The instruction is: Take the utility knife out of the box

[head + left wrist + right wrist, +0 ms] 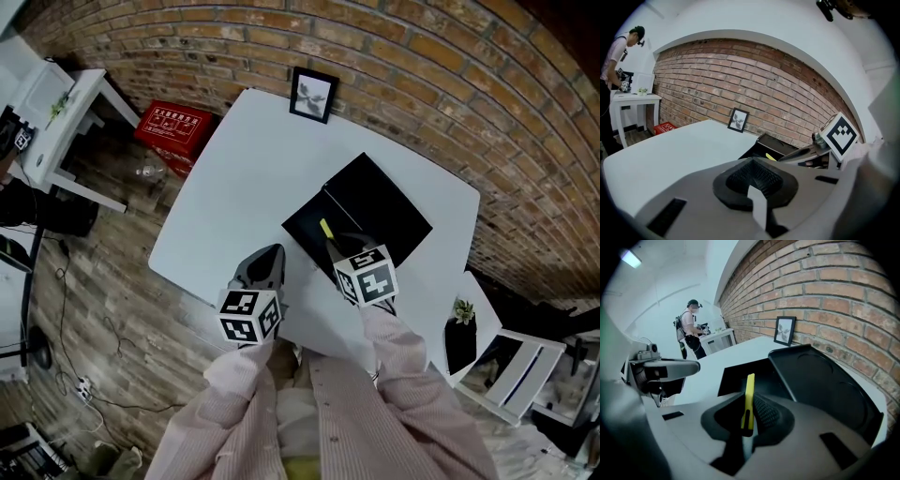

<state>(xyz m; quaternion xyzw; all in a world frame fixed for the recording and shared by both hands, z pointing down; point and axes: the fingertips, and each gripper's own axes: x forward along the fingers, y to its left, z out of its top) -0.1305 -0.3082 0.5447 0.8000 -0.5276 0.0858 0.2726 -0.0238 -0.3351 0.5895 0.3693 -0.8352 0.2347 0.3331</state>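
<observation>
A black box lies open on the white table, its lid folded back to the right. My right gripper is shut on a slim yellow utility knife and holds it just above the box's tray. In the right gripper view the knife stands upright between the pads, over the tray. My left gripper hovers left of the box, over the table's near edge, shut with nothing in it. The left gripper view shows the box and the right gripper ahead.
A framed picture leans on the brick wall at the table's far edge. A red crate and a white side table stand on the floor to the left. A small potted plant sits at the right. A person stands far off.
</observation>
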